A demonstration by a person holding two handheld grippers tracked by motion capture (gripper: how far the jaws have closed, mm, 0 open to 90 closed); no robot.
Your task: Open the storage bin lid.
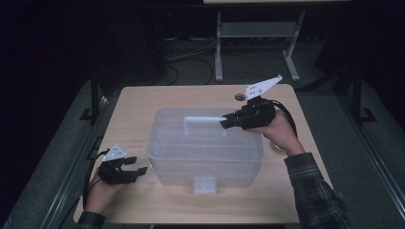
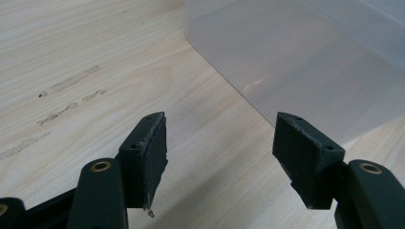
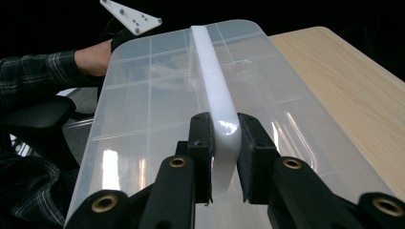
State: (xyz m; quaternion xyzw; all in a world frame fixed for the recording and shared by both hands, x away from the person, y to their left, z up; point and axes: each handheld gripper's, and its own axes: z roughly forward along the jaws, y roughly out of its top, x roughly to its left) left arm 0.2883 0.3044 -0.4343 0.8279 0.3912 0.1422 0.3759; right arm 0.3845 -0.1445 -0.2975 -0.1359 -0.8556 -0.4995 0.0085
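Note:
A clear plastic storage box (image 1: 205,148) with a latched lid stands in the middle of the wooden table (image 1: 138,105). Its white handle (image 1: 203,119) stands up from the lid. My right gripper (image 1: 223,123) comes in from the right and is shut on the handle's right end. In the right gripper view both pads press the sides of the handle (image 3: 210,71), with the right gripper (image 3: 224,157) just above the lid (image 3: 143,119). My left gripper (image 1: 136,164) rests low at the box's left front corner, open. Nothing sits between the left gripper (image 2: 219,152) jaws, and the box wall (image 2: 305,62) lies just ahead of them.
A small dark round object (image 1: 239,97) lies on the table behind the right gripper. Another small round thing (image 1: 277,148) sits beside the right hand. A metal desk frame (image 1: 218,47) stands on the floor beyond the table. Bare wood lies left of the box.

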